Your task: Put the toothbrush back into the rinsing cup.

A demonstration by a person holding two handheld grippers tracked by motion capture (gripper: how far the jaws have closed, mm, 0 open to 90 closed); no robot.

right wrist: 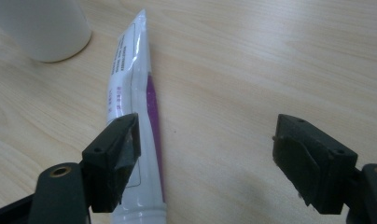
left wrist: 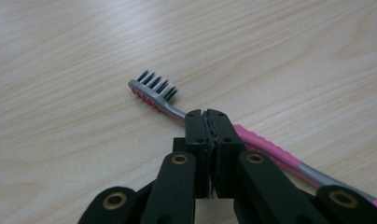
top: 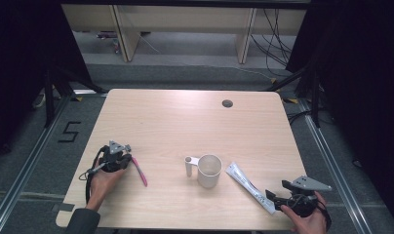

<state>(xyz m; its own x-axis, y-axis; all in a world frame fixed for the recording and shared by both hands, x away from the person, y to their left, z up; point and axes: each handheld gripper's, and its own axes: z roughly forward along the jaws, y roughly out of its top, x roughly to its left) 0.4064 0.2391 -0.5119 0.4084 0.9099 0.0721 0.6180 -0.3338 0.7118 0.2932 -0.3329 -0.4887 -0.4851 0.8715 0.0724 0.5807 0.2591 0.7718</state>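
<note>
On the pale wooden table (top: 185, 117) the person had both tools down low. The left gripper (left wrist: 207, 122) stood with its jaws pressed together, nothing between the pads; the toothbrush (left wrist: 252, 135) lay just behind them on the wood, pink handle running off to the right of the left gripper view and the dark-bristled head pointing away to the left. From above, the toothbrush (top: 139, 171) lay just beside the left gripper (top: 118, 158), near the table's front left.

The right gripper (right wrist: 205, 154) stood with its jaws spread wide, holding nothing. The toothpaste tube (right wrist: 133, 116) lay flat beneath the left-hand jaw in the right gripper view, its cap end nearest the camera, so the tube was off to one side of the gap, not centred in it. In the high view the toothpaste tube (top: 248, 186) stretched from near the white mug (top: 208, 170) down toward the right gripper (top: 283, 197).

I judged the toothbrush light and stiff, low against the wood and likely to skid, so the narrow neck or the rubbery pink grip seemed the best hold, jaws coming across the handle. The tube looked soft and glossy; a squeeze at mid-body might dent it or let it slip, and the firmer shoulder by the cap seemed safer. The mug looked rigid and would tip if knocked.
</note>
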